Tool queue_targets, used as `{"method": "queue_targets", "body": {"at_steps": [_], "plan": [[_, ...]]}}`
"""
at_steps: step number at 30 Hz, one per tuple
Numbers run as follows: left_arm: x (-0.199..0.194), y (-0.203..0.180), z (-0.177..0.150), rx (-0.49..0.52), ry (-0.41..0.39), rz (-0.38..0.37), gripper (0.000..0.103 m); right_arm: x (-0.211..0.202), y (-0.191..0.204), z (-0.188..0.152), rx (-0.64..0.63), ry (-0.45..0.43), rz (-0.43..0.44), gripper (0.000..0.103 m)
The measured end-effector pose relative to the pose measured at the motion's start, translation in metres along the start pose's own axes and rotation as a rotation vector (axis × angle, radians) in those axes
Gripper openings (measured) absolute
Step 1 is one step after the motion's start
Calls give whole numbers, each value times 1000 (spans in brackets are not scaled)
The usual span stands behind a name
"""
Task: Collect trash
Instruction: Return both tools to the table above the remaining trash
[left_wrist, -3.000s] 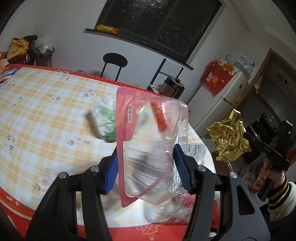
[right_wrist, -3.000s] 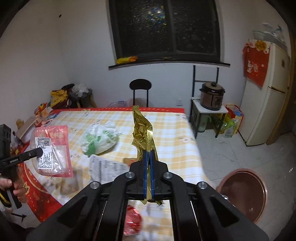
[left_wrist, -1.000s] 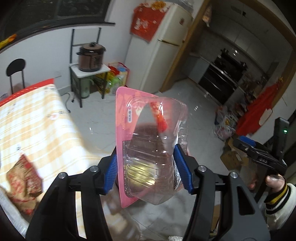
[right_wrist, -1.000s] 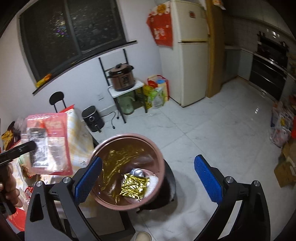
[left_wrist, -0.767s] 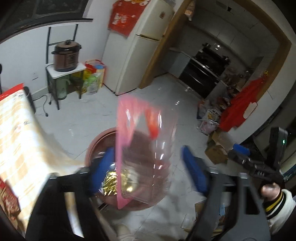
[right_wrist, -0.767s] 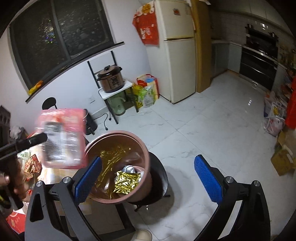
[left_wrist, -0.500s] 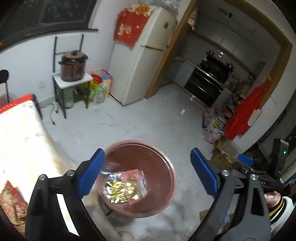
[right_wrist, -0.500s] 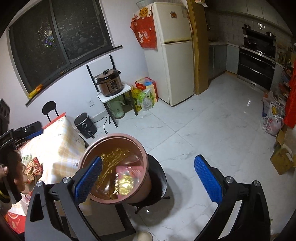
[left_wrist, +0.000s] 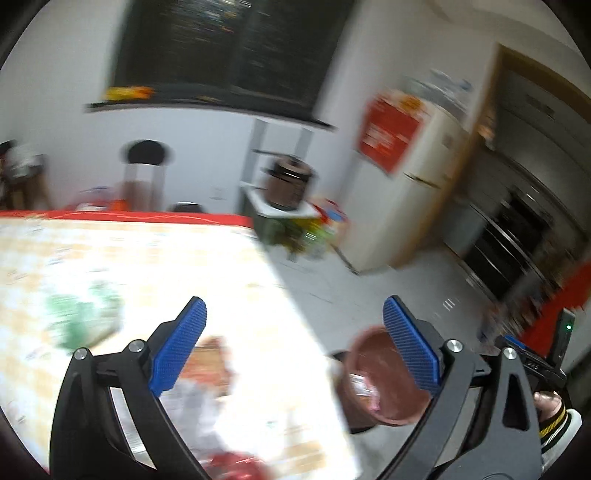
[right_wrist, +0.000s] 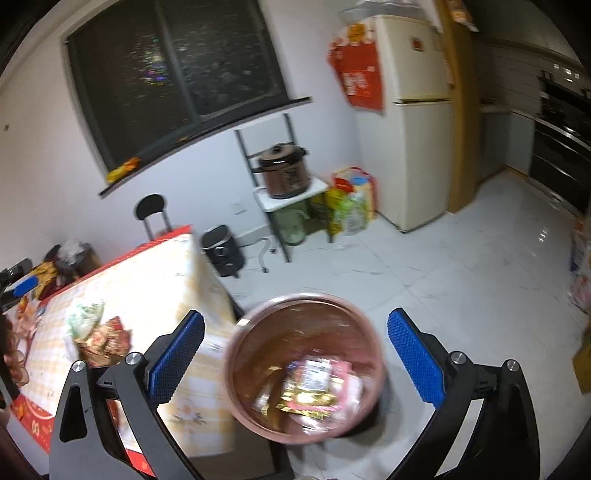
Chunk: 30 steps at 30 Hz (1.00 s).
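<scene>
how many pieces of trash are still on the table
2 show clearly in the right wrist view: a green and white bag and a reddish wrapper touching it, near the table's left side. The blurred left wrist view hints at more.

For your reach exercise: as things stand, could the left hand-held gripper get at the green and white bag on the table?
Probably yes. The left hand-held gripper is open and empty, over the table, and the green and white bag lies ahead to its left with nothing between. Blur hides finer detail.

Home kitchen-diner: fridge (right_wrist: 417, 122), built-in ovens (right_wrist: 561, 147), clothed dining table (right_wrist: 147, 288), rice cooker (right_wrist: 284, 173)
</scene>
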<state>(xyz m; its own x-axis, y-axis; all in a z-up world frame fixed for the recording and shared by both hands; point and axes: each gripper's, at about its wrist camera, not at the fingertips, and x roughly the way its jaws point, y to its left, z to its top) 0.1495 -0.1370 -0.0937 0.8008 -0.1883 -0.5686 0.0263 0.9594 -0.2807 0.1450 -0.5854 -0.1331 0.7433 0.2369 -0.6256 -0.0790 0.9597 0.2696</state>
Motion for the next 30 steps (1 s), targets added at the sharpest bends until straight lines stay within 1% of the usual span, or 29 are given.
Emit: {"method": "queue_targets", "body": {"at_steps": [1,4,6,9,10,11,13,17,19,20,23,26,28,30], "plan": [[-14,15,0,-20,-16,37,95,8,13,3,-9,3,34,98],[-57,67,-5,-99,-57,160,95,25,45,7,-39,16,79,98],[-84,93,-12,-147,-75,217,95,38,72,9,-72,30,112,98],[-122,135,-27,-215,-90,289,95,55,106,10,-99,53,153,98],[-128,141,-31,-225,-90,303,95,59,116,10,-104,63,165,98],[-137,156,-37,-242,-87,326,95,63,126,9,-108,72,177,98],[-145,177,-45,-266,-78,348,95,70,150,7,-117,88,198,98],[-139,220,-55,-293,-39,327,97,76,187,-2,-96,115,218,98],[-125,243,-56,-287,-5,278,97,75,206,-7,-84,131,220,98],[-118,248,-57,-284,4,266,97,73,218,-10,-91,138,217,98],[-84,280,-57,-290,52,208,97,64,245,-16,-128,129,159,98],[-47,309,-51,-301,89,150,97,54,260,-24,-110,117,97,98],[-20,327,-46,-283,116,127,97,48,265,-31,-87,116,34,98],[0,338,-43,-252,139,122,97,42,271,-39,-65,119,-21,98]]}}
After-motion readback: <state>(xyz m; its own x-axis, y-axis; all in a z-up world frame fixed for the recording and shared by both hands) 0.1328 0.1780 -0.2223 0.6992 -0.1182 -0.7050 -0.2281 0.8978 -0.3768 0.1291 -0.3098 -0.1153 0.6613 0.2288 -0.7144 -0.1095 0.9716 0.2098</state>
